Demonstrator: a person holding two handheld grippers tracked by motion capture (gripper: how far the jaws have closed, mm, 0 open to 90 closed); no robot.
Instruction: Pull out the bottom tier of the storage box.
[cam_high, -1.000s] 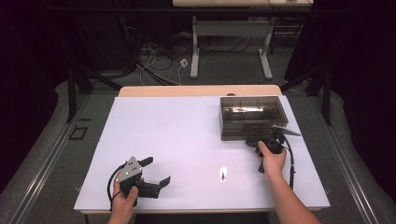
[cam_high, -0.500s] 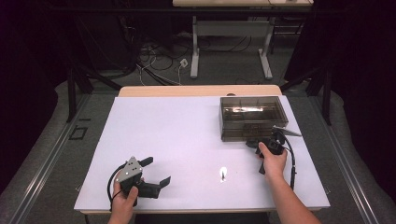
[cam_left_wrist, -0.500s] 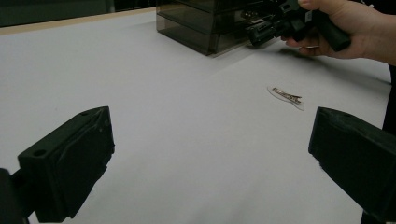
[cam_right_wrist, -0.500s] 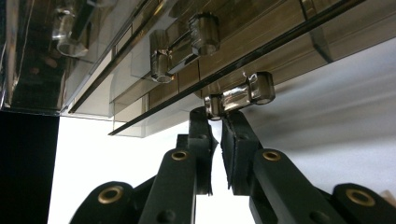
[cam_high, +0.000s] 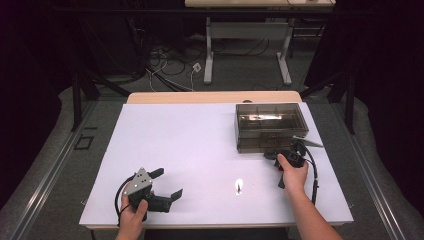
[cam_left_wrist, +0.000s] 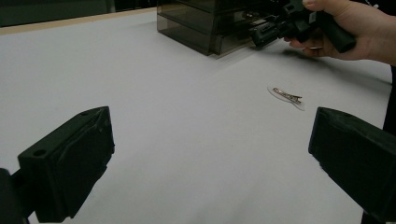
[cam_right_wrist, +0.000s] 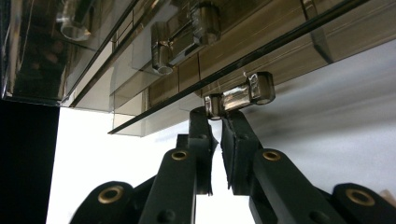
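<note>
A smoky see-through drawer box (cam_high: 270, 125) stands at the table's back right. My right gripper (cam_high: 270, 155) is at its lower front. In the right gripper view the jaws (cam_right_wrist: 217, 116) stand nearly together, pinched on the clear handle (cam_right_wrist: 243, 94) of the lowest drawer. Another clear handle (cam_right_wrist: 180, 39) shows on the drawer above. My left gripper (cam_high: 169, 182) rests near the front left edge with its jaws wide open and nothing between them (cam_left_wrist: 212, 140). In that view the box (cam_left_wrist: 205, 23) and the right gripper (cam_left_wrist: 264, 31) lie far ahead.
A small hair clip (cam_high: 239, 186) lies on the white table (cam_high: 190, 135) between the two hands, also seen as a hair clip (cam_left_wrist: 286, 96) ahead of the left jaws. Dark floor with cables and a desk frame (cam_high: 210, 55) lies beyond the far edge.
</note>
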